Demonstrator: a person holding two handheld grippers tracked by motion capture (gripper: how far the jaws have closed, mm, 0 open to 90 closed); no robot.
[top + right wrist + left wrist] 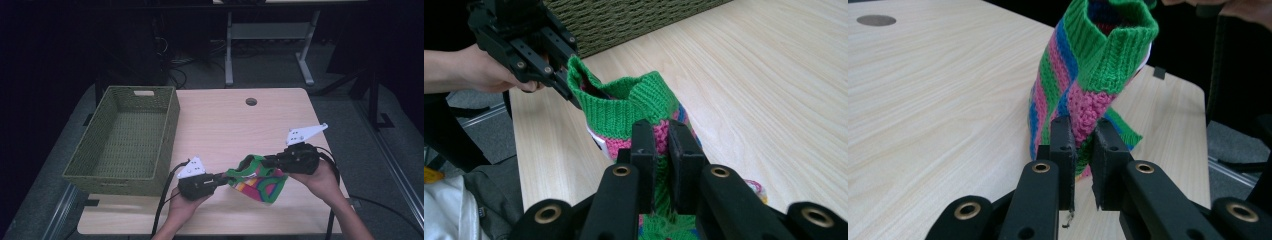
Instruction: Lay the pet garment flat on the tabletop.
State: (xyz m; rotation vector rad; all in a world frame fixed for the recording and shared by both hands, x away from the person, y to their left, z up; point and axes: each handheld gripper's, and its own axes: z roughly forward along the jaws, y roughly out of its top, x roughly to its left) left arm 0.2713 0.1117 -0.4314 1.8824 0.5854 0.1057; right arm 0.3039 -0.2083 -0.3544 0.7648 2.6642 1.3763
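Knitted sock [257, 179], striped green, pink, blue, hanging stretched between two grippers above near edge of table [225, 120], toward its right corner. Left gripper [1082, 150] pinching pink-striped fabric between nearly closed jaws. Right gripper [662, 145] clamping opposite side below green ribbed cuff, jaws narrow on knit. Two-sided grip likely spreading sock open or flattening it. Green woven basket [125, 140] sitting along left edge of table, hollow inside, probable destination. Nothing standing between sock and basket. Round cable hole [251, 101] lying near far edge.
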